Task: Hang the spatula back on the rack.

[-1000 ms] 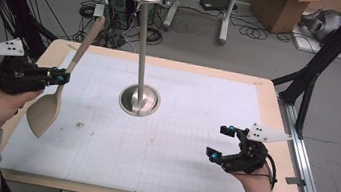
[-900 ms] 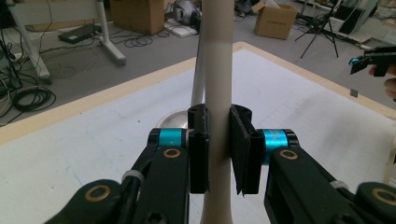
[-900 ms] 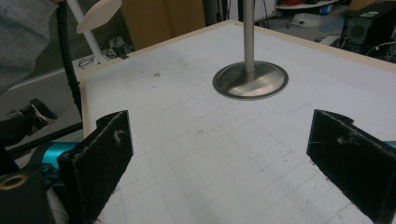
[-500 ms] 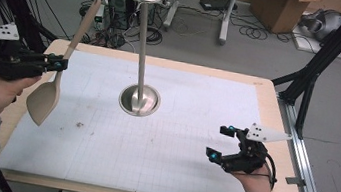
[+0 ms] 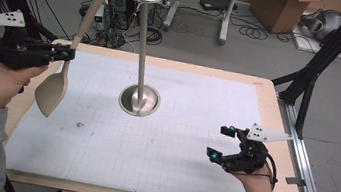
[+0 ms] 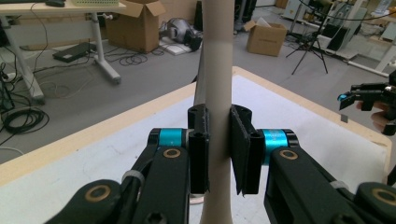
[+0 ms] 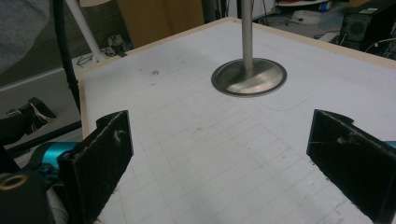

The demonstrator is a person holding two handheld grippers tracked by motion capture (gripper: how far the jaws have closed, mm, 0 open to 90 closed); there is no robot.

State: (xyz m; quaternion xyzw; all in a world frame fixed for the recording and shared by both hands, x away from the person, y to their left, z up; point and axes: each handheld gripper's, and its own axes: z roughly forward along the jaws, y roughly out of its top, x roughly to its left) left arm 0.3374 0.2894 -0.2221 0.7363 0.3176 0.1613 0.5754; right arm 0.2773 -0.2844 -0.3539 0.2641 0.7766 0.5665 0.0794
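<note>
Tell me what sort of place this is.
Probably a lab or workshop: cardboard boxes and loose cables on the bare floor, black tripod legs, and a gridded work table.

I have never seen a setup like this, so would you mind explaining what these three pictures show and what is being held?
There is no robot here: a person holds a two-jaw hand tool in each hand. The high view looks down on the table from above the person's side. The other two pictures come from small cameras riding on each tool, looking along its black jaws.

The left gripper is shut on the handle of a wooden spoon, lifted off the table with its bowl hanging down. In the left gripper view you see the pads pressing the pale handle from both sides.

The right gripper is open and holds nothing; it sits low at the near right of the table.

On the white gridded mat stands a metal stand: a round base with a tall thin pole.
</note>
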